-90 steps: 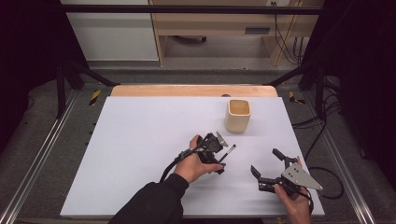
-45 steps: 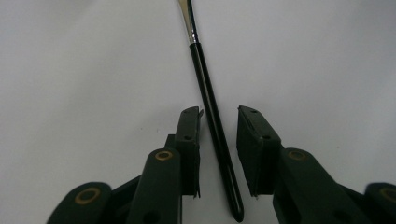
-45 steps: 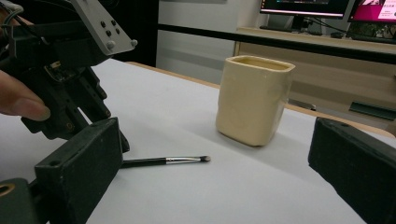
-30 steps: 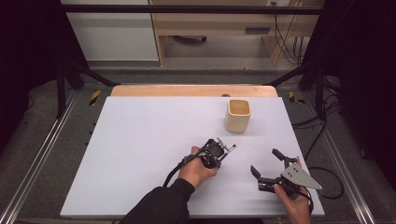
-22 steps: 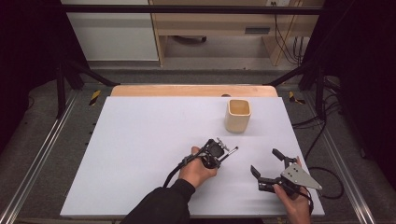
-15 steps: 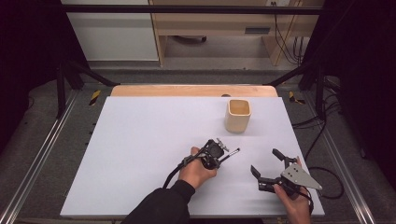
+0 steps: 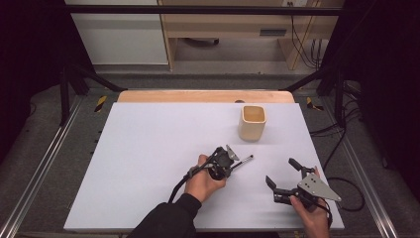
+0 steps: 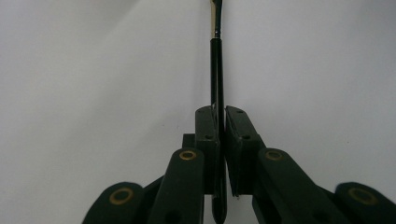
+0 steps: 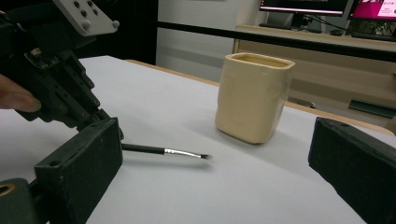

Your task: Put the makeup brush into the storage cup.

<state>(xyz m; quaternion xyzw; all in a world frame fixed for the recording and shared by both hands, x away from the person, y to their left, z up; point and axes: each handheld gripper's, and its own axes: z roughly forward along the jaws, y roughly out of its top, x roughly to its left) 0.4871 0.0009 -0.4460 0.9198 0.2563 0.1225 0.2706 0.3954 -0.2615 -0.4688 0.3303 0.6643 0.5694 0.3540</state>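
A thin brush (image 7: 245,160) with a black handle, metal ferrule and dark tip is clamped by its handle in my left gripper (image 7: 232,165), mid-table. In the left gripper view the jaws are shut on the brush (image 8: 215,65), which sticks straight out ahead of the left gripper (image 8: 222,114). The brush (image 9: 163,150) lies nearly level, just above the white table top, tip to the right. A cream square cup (image 7: 253,122) stands upright beyond it, empty as far as I see. My right gripper (image 7: 281,172) rests near the front right, open with nothing between its jaws.
The white table top (image 7: 148,148) has a wooden strip along its far edge (image 7: 198,95). Metal frame rails run along both sides, with cables on the floor at the right. In the right gripper view the cup (image 9: 253,97) stands ahead of the open right gripper (image 9: 219,158).
My left gripper has levelled out and edged slightly to the right with the brush in it. The right gripper and the cup have not moved.
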